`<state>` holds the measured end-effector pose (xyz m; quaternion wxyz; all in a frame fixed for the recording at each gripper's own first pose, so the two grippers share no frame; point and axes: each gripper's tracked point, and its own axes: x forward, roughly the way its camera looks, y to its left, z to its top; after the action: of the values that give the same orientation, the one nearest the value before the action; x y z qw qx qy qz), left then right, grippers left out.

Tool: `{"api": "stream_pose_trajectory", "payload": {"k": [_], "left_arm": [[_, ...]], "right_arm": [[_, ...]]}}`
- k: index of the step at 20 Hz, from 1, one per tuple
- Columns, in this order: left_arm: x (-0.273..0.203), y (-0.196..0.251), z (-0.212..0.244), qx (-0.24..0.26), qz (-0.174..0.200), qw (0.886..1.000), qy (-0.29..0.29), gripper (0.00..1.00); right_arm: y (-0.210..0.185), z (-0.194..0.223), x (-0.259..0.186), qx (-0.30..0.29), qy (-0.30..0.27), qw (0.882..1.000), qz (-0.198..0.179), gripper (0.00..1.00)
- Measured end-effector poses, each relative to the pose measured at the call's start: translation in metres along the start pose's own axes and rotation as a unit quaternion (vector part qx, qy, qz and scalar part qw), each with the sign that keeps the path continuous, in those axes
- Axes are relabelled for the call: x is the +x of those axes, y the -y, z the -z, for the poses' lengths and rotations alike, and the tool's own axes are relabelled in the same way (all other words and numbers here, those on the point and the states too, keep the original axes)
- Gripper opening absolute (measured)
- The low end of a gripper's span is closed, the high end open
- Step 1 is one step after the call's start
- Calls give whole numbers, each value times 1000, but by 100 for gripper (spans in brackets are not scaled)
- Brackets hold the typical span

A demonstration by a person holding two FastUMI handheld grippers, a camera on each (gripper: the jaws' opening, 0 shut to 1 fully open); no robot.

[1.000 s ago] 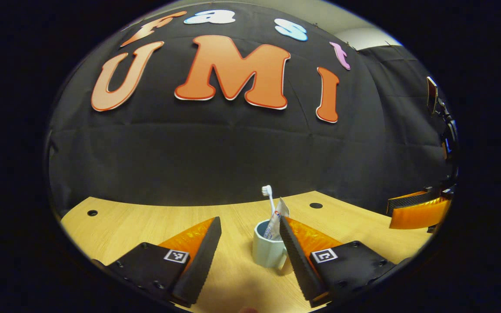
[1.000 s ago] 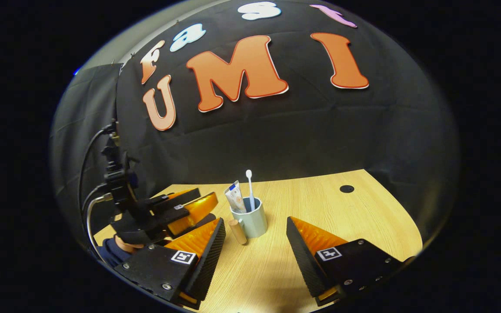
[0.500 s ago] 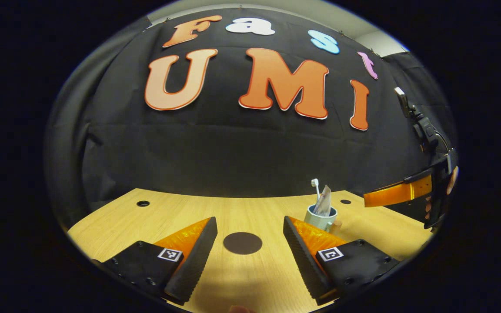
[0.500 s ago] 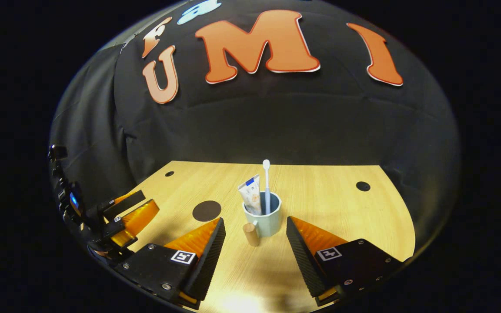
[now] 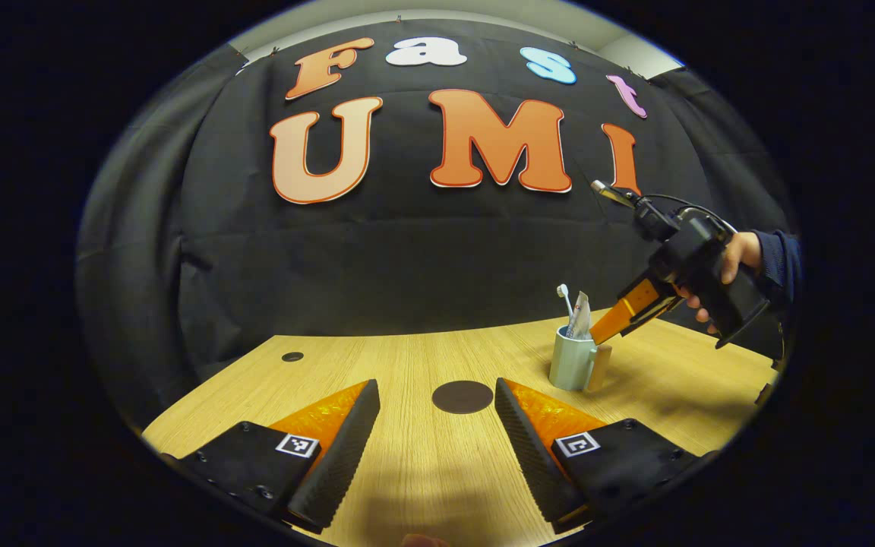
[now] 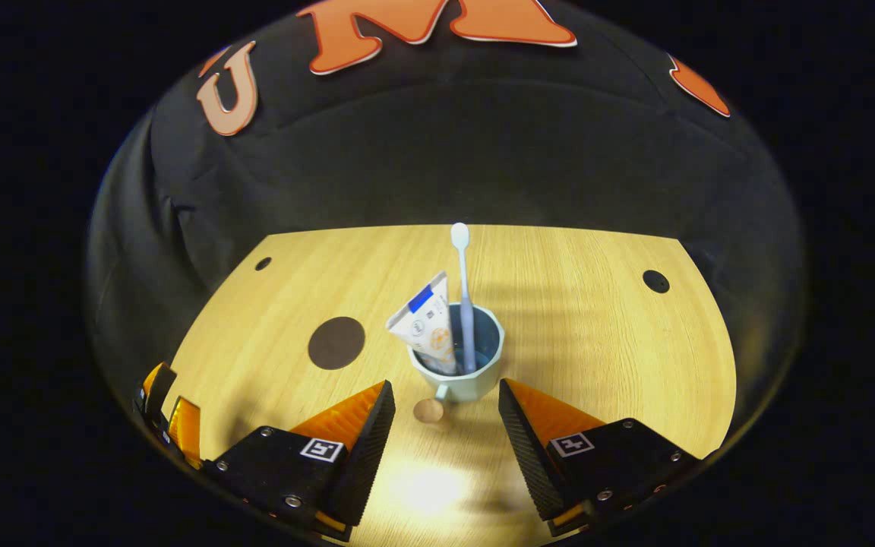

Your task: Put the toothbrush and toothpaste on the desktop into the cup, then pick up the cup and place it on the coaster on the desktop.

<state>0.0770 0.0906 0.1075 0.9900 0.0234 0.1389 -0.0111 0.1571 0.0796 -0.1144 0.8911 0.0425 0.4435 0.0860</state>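
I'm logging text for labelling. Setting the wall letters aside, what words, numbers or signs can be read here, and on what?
Toothpaste tube: its print is too small to read.
Square markers on the left gripper and right gripper: coded patterns, no words.
Nothing else carries text.

My right gripper (image 6: 441, 403) hangs wide open just above the cup (image 6: 459, 372), toothbrush (image 6: 463, 296) and toothpaste (image 6: 426, 323) standing inside it. The dark coaster (image 6: 336, 343) sits to the left on the desktop (image 6: 597, 342).
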Motion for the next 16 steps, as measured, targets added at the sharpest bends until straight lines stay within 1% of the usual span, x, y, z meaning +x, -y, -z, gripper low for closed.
{"api": "stream_pose_trajectory", "payload": {"k": [6,8,10,12,13,14,15,16], "left_arm": [[1,4,20,-9,8,1000,-18,97],[0,1,24,-11,5,1000,-20,97],[-1,2,25,-15,6,1000,-21,97],[-1,4,28,-21,8,999,-23,97],[1,6,32,-31,11,999,-27,97],[1,10,36,-41,17,999,-31,97],[1,15,42,-48,21,998,-36,98],[1,17,46,-48,20,998,-42,98]], "right_arm": [[1,16,32,18,-65,997,34,78],[-1,22,40,23,-81,996,38,76],[-1,30,48,24,-93,994,45,71],[-2,48,57,16,-118,991,53,67],[-4,57,64,14,-132,990,55,60],[-7,65,69,18,-143,988,54,57],[-8,68,74,27,-145,988,53,48],[-8,69,77,33,-147,987,54,44]]}}
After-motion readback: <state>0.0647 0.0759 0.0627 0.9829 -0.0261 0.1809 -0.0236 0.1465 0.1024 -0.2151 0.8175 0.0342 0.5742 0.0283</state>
